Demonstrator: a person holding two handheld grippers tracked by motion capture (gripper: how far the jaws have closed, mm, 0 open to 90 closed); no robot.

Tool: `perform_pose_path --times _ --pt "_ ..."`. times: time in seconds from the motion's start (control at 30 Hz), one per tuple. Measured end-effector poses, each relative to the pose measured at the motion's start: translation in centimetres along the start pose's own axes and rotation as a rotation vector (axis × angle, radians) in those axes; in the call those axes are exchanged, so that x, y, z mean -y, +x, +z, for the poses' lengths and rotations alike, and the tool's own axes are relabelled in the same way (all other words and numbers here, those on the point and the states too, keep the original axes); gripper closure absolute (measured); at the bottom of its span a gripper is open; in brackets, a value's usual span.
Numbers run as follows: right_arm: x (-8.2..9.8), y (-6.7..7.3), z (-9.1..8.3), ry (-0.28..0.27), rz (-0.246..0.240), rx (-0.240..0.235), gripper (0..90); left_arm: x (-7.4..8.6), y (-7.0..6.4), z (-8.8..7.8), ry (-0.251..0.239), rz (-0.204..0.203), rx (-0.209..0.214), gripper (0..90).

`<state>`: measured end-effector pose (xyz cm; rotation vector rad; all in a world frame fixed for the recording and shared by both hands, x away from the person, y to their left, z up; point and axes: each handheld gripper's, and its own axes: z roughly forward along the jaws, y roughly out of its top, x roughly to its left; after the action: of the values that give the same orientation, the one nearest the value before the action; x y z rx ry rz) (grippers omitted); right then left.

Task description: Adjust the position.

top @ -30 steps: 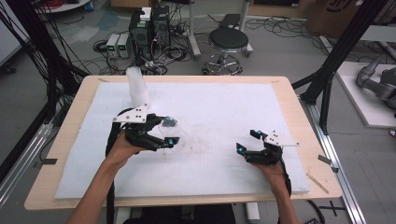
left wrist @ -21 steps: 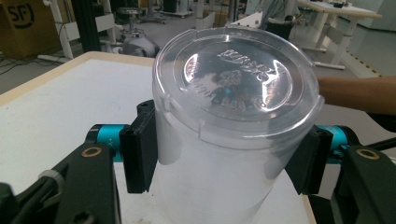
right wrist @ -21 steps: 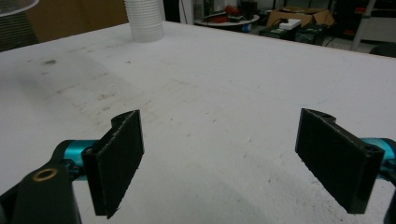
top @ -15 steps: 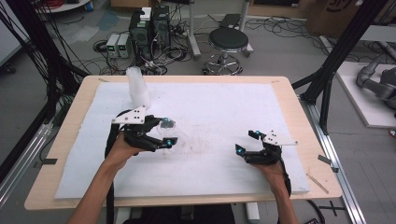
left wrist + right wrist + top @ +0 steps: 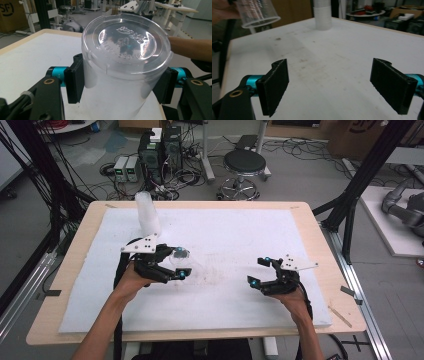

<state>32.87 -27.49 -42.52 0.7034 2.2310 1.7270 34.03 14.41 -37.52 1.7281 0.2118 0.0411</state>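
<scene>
Clear cup | clamped in left tongs (embossed base faces its camera)

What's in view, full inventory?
cup: 1, clear plastic, clamped in the left hand-held gripper, off the table
cup stack: 1, translucent white, back left of the mat
mat: 1, white, covers the table
table: 1, light wood
stool: 1, black, on the floor behind the table
left hand-held gripper: 1, black, shut on the cup
right hand-held gripper: 1, black, open, holding nothing
</scene>
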Motion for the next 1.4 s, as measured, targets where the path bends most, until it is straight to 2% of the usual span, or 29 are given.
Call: perform_pose_path --times 0.2,0.23,0.27,0.4,0.8,1.03,1.1,1.4 --pt "-2.3 1.0 1.4 0.023 -0.017 -0.163 15.0 -0.2 -0.1 0.1 -0.009 0.002 0.012 36.4" --pt "-2.3 1.0 1.4 0.023 -0.017 -0.163 15.0 -0.2 -0.1 0.1 -0.009 0.002 0.012 36.4" --pt "-3.0 1.3 2.0 0.028 -0.029 -0.208 15.0 -0.2 -0.2 0.3 -0.012 0.001 0.017 36.4" --pt "-4.2 1.9 2.6 0.024 -0.040 -0.284 15.0 -0.3 -0.4 0.6 -0.010 0.004 0.032 36.4" --pt "-5.8 2.2 3.5 0.033 -0.054 -0.354 15.0 -0.5 -0.7 1.1 -0.011 0.010 0.050 36.4" --pt "-6.7 3.2 5.4 0.037 -0.083 -0.423 15.0 -0.6 -0.9 1.4 -0.019 0.008 0.065 36.4" --pt "-6.7 3.3 5.6 0.038 -0.085 -0.426 15.0 -0.6 -0.9 1.6 -0.022 0.007 0.070 36.4" --pt "-7.2 4.7 8.0 0.041 -0.099 -0.497 15.0 -0.8 -1.4 2.3 -0.024 0.011 0.093 36.4"
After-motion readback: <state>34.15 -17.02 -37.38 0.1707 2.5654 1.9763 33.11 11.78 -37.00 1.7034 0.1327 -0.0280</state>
